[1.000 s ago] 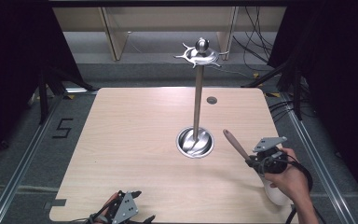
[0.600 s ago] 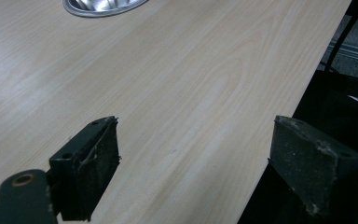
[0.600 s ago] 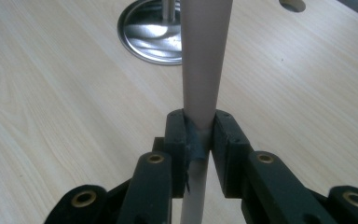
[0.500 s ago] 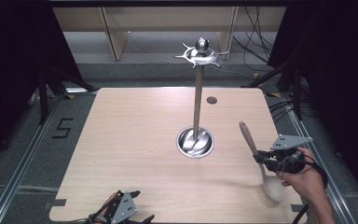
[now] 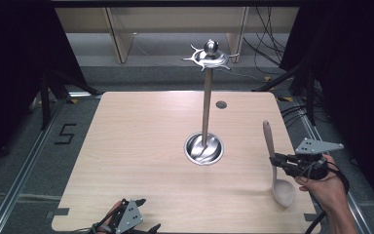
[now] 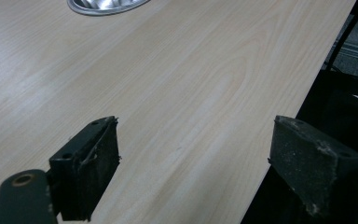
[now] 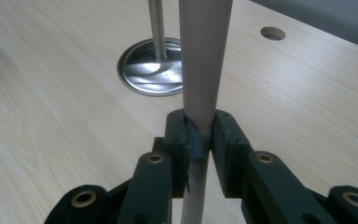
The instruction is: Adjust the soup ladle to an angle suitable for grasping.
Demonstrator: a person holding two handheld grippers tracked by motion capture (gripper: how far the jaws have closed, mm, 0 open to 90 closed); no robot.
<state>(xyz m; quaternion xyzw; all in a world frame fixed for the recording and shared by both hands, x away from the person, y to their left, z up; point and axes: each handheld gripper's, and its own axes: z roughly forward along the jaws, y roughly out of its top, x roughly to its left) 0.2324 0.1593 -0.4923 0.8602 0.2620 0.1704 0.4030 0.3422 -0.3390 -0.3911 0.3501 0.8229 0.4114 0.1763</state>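
A beige spoon (image 5: 274, 163) stands nearly upright over the table's right edge, handle up and bowl down near the tabletop. My right gripper (image 5: 278, 160) is shut on its handle about halfway along; in the right gripper view both pads clamp the handle (image 7: 200, 70) at my right gripper (image 7: 199, 137). A metal utensil stand (image 5: 204, 102), with a round base (image 7: 151, 67) and hooked top (image 5: 209, 57), rises from the table's middle, left of the spoon. My left gripper (image 5: 135, 218) rests at the near table edge, and my left gripper (image 6: 193, 165) shows its jaws wide apart with nothing between them.
The light wooden table (image 5: 141, 146) has a small round hole (image 5: 221, 104) at the back right. Black cables and frame legs lie on the floor behind and right of the table. The table edge (image 6: 284, 93) runs just under the left gripper's right jaw.
The right hand has carried the spoon rightward and slightly up, away from the stand base, and the spoon has swung from a slant to nearly upright. The left gripper has stayed put.
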